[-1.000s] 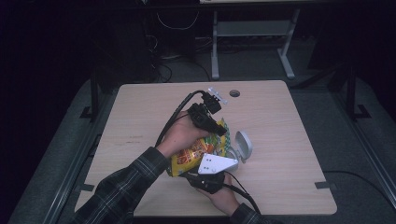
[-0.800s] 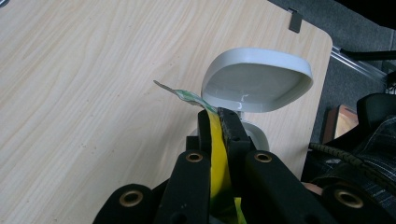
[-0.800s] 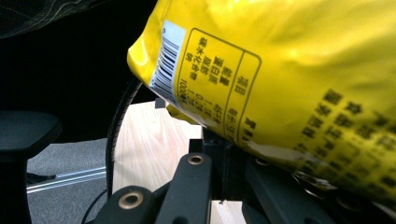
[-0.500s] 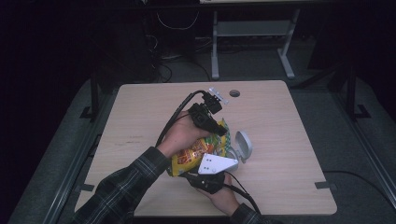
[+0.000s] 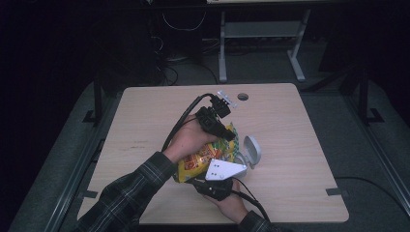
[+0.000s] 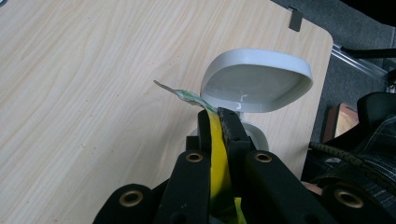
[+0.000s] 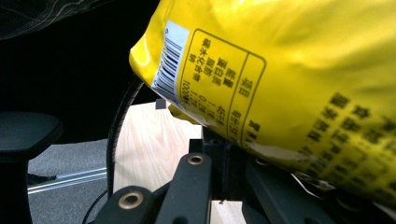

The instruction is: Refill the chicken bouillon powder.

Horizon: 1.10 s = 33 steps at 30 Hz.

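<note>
The left hand (image 5: 191, 139) reached in from the lower left of the high view, its plaid sleeve (image 5: 125, 193) lying diagonally over the surface (image 5: 300, 145). It gripped the left tongs (image 5: 227, 136) with the wrist bent, so that the tool pointed forward and right across the snack bag (image 5: 205, 157). The left gripper view showed both jaws of the left tongs (image 6: 218, 122) pressed together on a yellow edge of the snack bag (image 6: 215, 154), with a thin strip of the foil projecting past the tips. Just beyond those tips stood the white container (image 6: 254, 84), its hinged lid raised and open.

The right hand (image 5: 234, 205) came in from the bottom edge of the high view, palm up beneath the right tongs (image 5: 220, 176), whose grey plate faced the camera. The right tongs met the near edge of the bag. In the right gripper view the yellow bag (image 7: 280, 74), barcode and printed panel showing, lay over the jaws and hid their tips; whether they were spread or pinching could not be told.

The bag lay on the surface near its middle, between the 2 hands, with the white container (image 5: 251, 152) just beside its right end.

Against the frames of 1 second and half a second earlier, no shift in hands, tongs, bag or container was noted.
</note>
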{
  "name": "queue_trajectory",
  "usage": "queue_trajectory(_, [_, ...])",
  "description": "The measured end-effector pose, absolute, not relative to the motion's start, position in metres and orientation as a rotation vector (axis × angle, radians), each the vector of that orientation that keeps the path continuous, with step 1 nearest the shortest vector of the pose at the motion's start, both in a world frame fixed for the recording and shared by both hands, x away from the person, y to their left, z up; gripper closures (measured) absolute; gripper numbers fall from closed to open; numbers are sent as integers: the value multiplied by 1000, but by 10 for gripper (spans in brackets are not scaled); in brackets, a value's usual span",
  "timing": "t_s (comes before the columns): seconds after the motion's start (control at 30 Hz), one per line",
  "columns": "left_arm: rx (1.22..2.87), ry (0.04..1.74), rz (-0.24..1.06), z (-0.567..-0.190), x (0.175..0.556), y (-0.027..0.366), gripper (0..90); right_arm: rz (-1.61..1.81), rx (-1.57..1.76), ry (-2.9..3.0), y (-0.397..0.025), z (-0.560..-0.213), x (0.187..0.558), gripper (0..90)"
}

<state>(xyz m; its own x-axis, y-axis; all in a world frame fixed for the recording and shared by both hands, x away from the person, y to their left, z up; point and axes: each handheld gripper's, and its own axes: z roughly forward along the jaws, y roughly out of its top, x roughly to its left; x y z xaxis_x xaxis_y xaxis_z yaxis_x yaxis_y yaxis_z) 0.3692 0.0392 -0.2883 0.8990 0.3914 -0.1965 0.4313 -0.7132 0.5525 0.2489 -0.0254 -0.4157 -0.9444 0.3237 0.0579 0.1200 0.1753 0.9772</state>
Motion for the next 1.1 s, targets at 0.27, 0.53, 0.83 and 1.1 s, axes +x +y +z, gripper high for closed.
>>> queue_trajectory(0.27, [2448, 589, -88, -288, 369, 39, 900, 1870, 435, 2278, -25, -416, 249, 900])
queue_trajectory(0.53, [2452, 588, -84, -288, 369, 39, 900, 1871, 427, 2272, -25, -416, 249, 900])
queue_trajectory(0.83, [2458, 589, -86, -288, 369, 37, 900, 1875, 432, 2275, -25, -416, 249, 900])
queue_trajectory(1.1, [2458, 589, -84, -288, 369, 37, 900, 1877, 432, 2273, -25, -416, 249, 900])
